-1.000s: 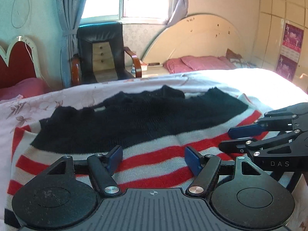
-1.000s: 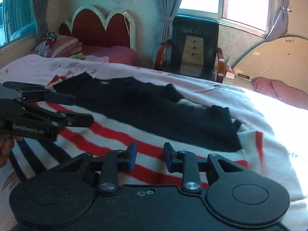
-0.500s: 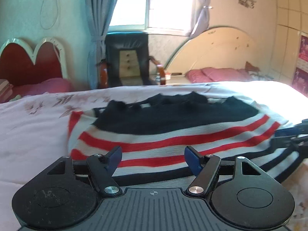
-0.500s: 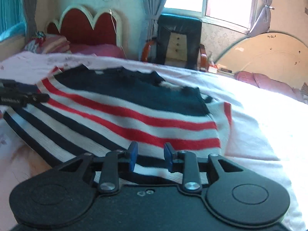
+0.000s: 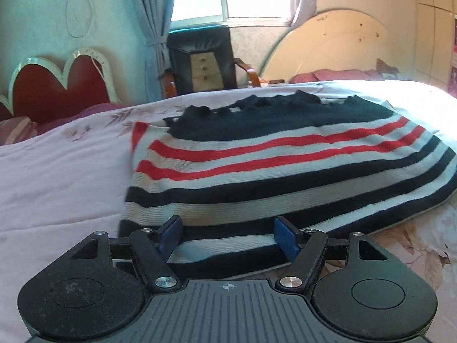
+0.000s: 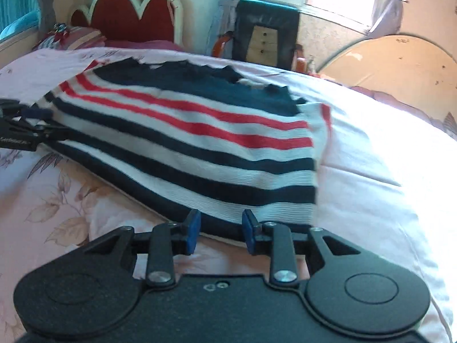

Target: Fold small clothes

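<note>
I am holding my left gripper (image 5: 228, 235) with its jaws wide apart over the near hem of the striped sweater (image 5: 285, 165), gripping nothing. My right gripper (image 6: 220, 230) is sitting partly apart at the hem too, empty. The sweater is lying flat across the middle of the frame on the pink floral bedspread (image 5: 57, 177). I judge both should be taking the hem evenly. A black chair (image 5: 202, 57) is standing under the window, upper centre.

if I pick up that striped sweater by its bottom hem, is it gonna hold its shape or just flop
The striped sweater looks like soft knit that follows the bed beneath it, so it will probably droop from wherever it is gripped. The ribbed weave suggests some stretch. It should drag rather than slide on the quilted cover.
</note>
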